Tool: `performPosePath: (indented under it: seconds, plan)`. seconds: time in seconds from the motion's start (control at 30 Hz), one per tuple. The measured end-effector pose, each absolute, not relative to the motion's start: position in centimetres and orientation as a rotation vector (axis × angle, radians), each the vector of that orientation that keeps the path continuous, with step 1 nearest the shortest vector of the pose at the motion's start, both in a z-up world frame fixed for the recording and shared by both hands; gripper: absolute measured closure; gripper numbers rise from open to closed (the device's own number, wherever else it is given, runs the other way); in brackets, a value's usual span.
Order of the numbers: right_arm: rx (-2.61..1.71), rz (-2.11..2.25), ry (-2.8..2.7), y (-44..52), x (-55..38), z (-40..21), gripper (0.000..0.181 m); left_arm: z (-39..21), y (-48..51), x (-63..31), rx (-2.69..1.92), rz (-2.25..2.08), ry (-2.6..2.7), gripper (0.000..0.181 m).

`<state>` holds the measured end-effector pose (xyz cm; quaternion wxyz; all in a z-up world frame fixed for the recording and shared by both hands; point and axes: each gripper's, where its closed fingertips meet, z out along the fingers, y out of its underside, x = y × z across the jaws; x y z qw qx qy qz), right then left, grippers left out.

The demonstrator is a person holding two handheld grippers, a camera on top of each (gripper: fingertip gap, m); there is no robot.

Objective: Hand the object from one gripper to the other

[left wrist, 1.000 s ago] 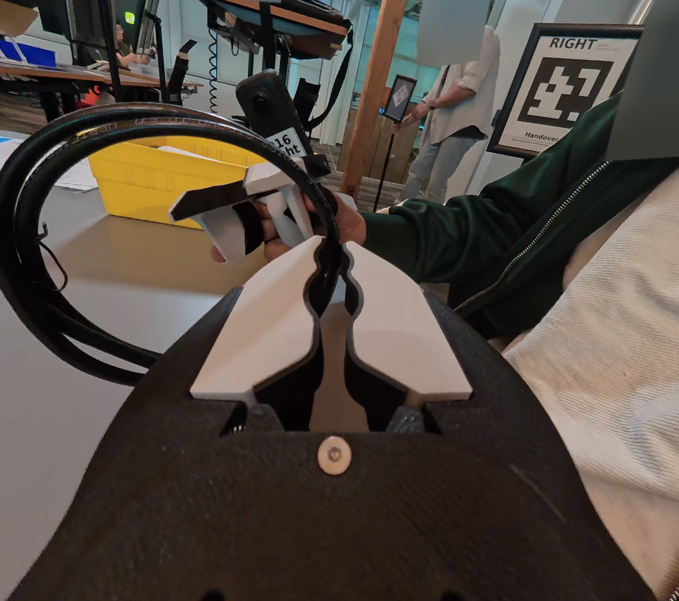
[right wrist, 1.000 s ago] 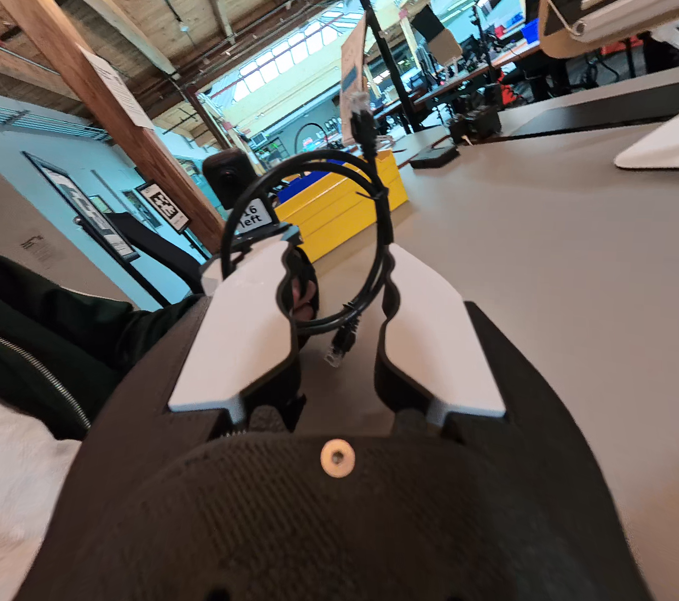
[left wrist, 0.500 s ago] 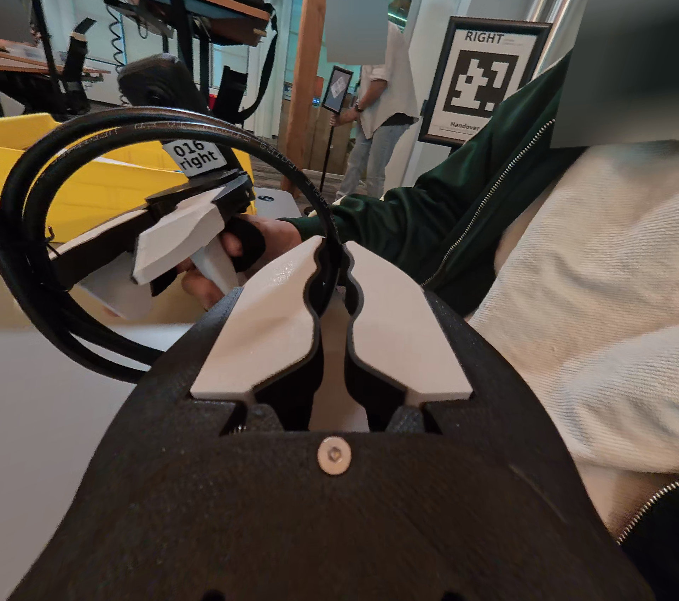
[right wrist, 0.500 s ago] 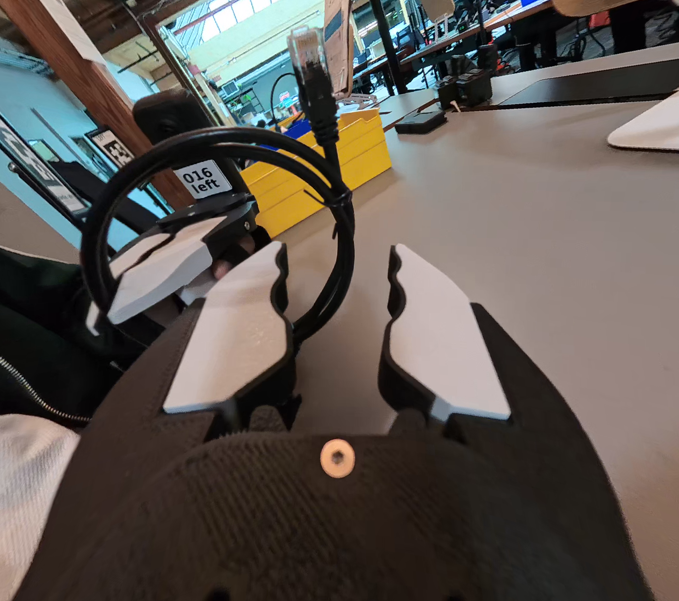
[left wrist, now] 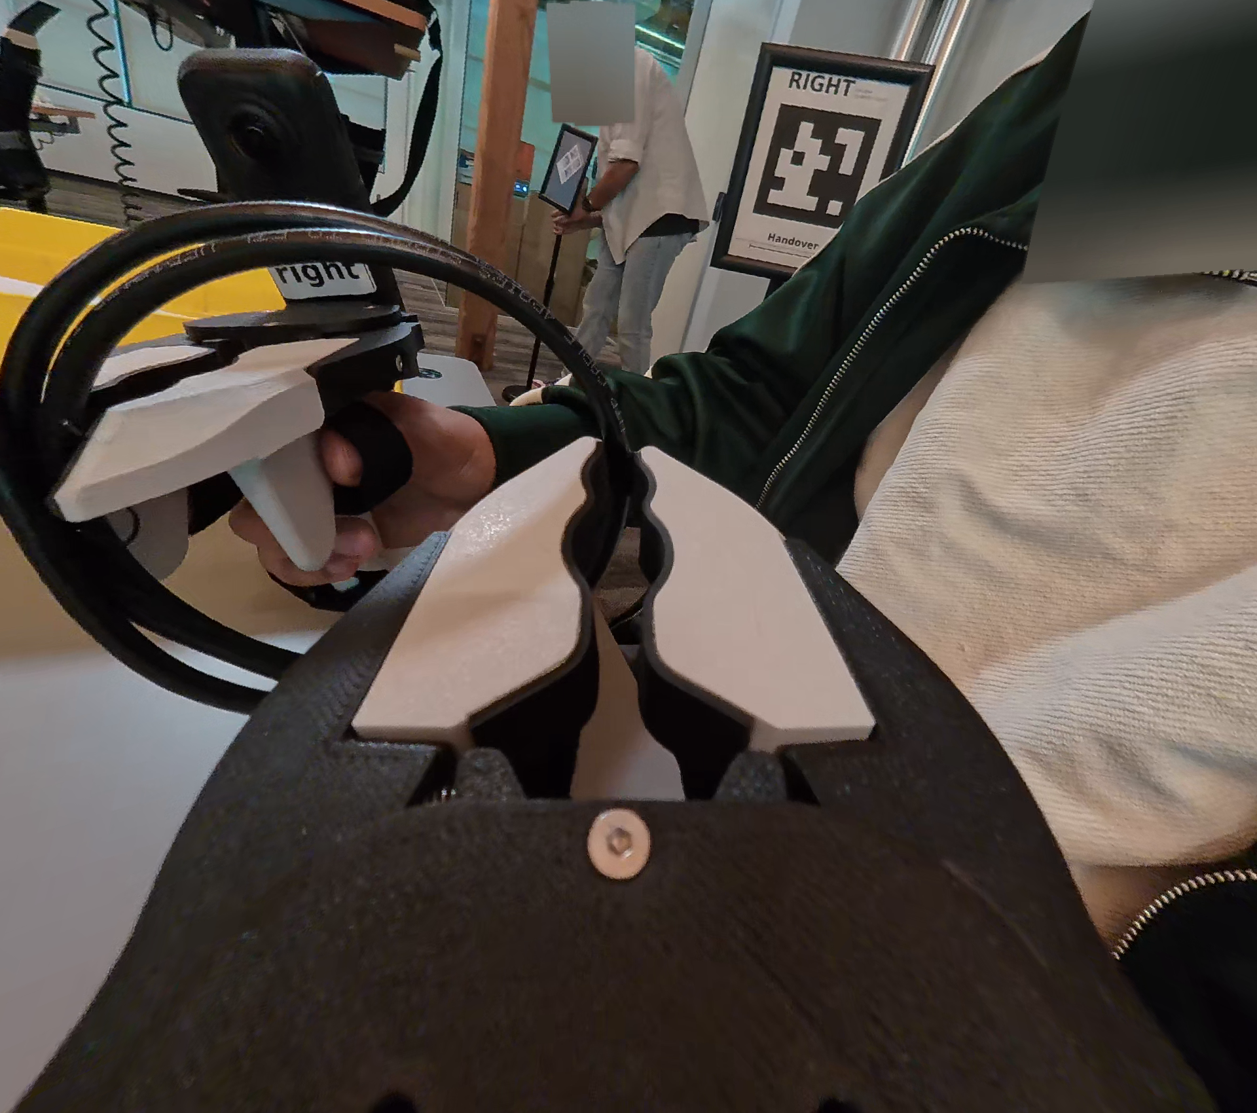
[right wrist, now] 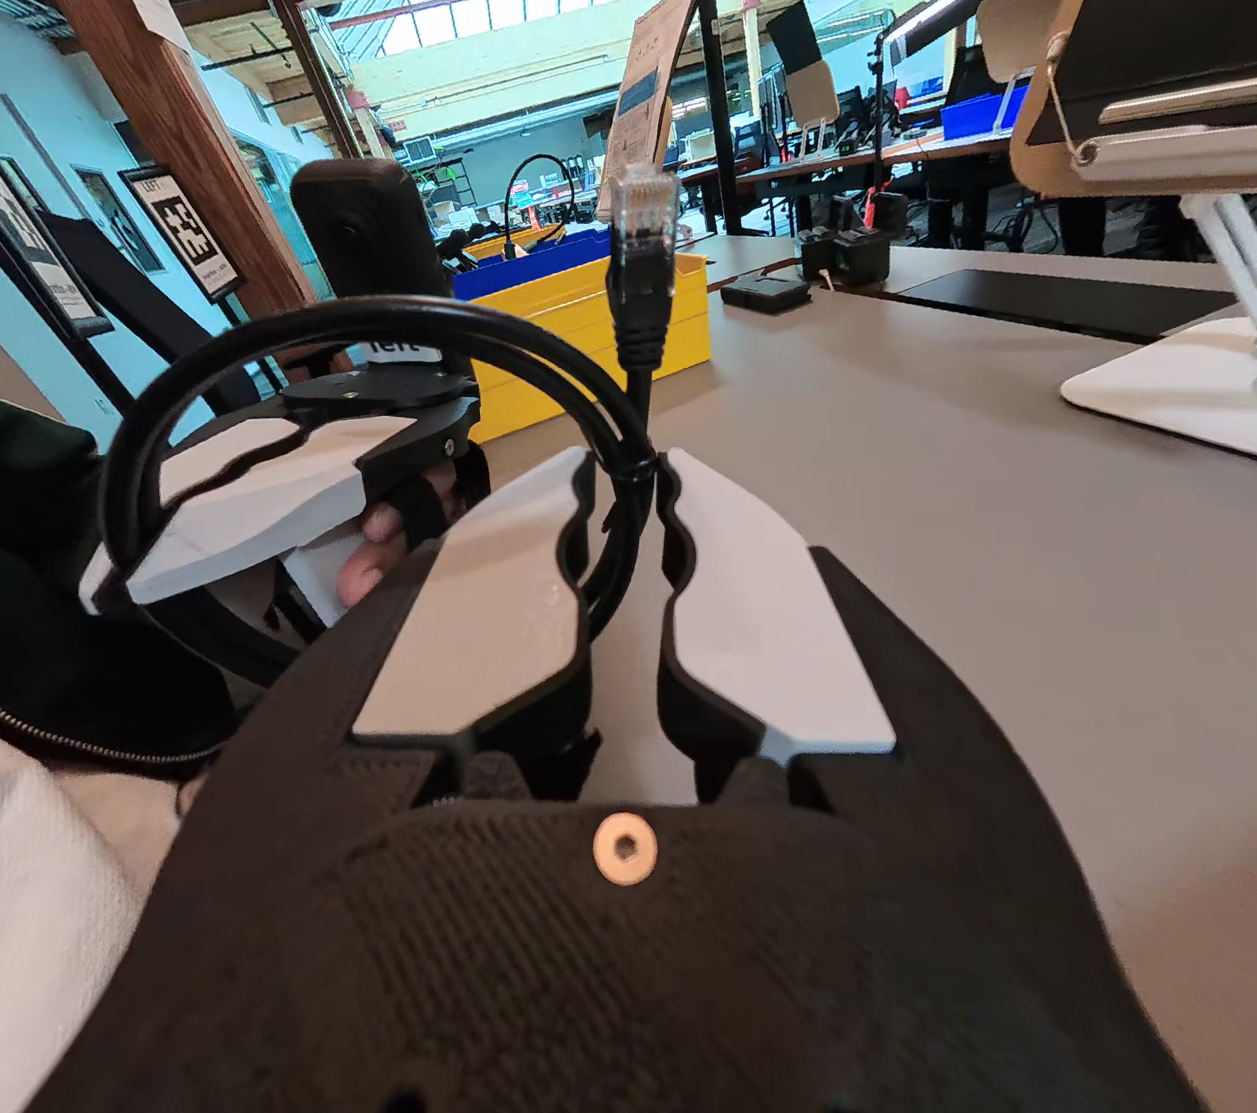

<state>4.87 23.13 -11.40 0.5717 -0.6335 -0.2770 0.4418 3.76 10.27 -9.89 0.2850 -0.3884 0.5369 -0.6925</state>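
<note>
Two grippers are meeting on one coiled black Ethernet cable (right wrist: 381, 325), which is hanging in the air above the grey worktop (right wrist: 952, 536). In the left wrist view, the left gripper (left wrist: 615, 468) is pinching the coil between fingers that are nearly together, with only the cable's thickness between the scalloped tips. In the right wrist view, the right gripper (right wrist: 622, 468) is closing around the opposite side of the loop, at the small tie binding the turns; its fingers are narrow and seem to be touching the cable, though how firmly they are gripping cannot be told. A clear-tipped plug (right wrist: 643, 237) is standing up above those fingers. A yellow bin (right wrist: 598, 332) is sitting farther back on the worktop.

Judging by this, the handover is at the shared-hold stage, and the risk lies in timing. If the left fingers are released before the right ones are clamping properly, the coil is likely to slide down and drop to the worktop. The cable is round and smooth, so a grip catching only one strand could let the loop twist or unravel. Pulling apart while both are clamped would strain the tie and distort the coil.
</note>
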Motion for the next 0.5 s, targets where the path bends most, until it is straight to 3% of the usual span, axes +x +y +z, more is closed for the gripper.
performPosePath:
  seconds: [0.17, 0.37, 0.5]
  plan:
    - [-1.485, 0.996, -0.674, 23.0, 4.8, -11.3, 0.166, -10.0, 10.1, 3.8, -1.044, -1.864, 1.450, 0.176]
    - [-1.466, 0.997, -0.636, 23.2, 5.7, -10.6, 0.166, -9.6, 11.8, 3.4, -1.076, -1.863, 1.360, 0.152]
    - [-1.445, 1.035, -0.598, 23.2, 6.1, -10.1, 0.167, -9.7, 16.4, 2.6, -1.230, -1.807, 1.123, 0.173]
